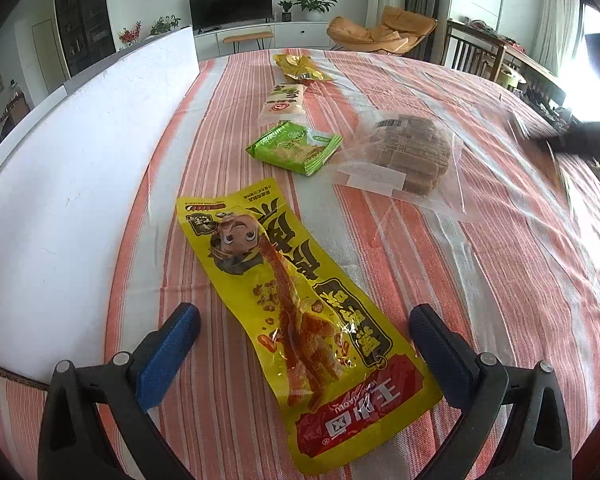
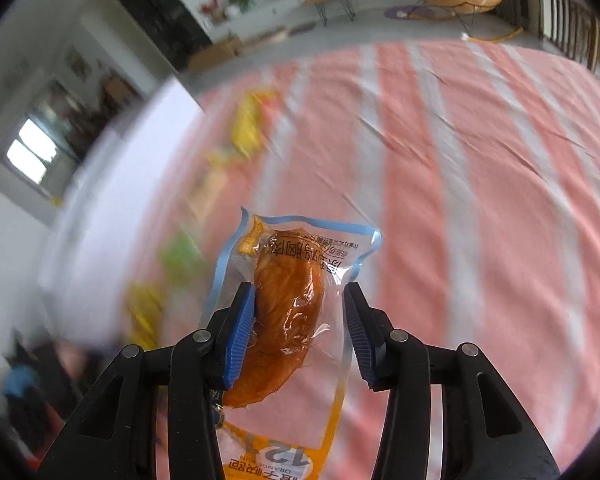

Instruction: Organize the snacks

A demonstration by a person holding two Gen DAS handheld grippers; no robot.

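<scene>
Our left tool (image 1: 304,320) gapes wide, empty, straddling long yellow snack pack (image 1: 296,312) flat on surface (image 1: 480,280); its long axis runs forward-left. Our right tool (image 2: 300,308) carries chicken pouch (image 2: 288,304) aloft.

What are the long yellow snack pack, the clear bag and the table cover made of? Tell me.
Long yellow snack pack: glossy printed plastic film, judging by its glare. Clear bag: thin transparent plastic, creased, brown blocks showing through. Table cover: matte woven cloth, seemingly cotton, striped and wrinkled.
</scene>
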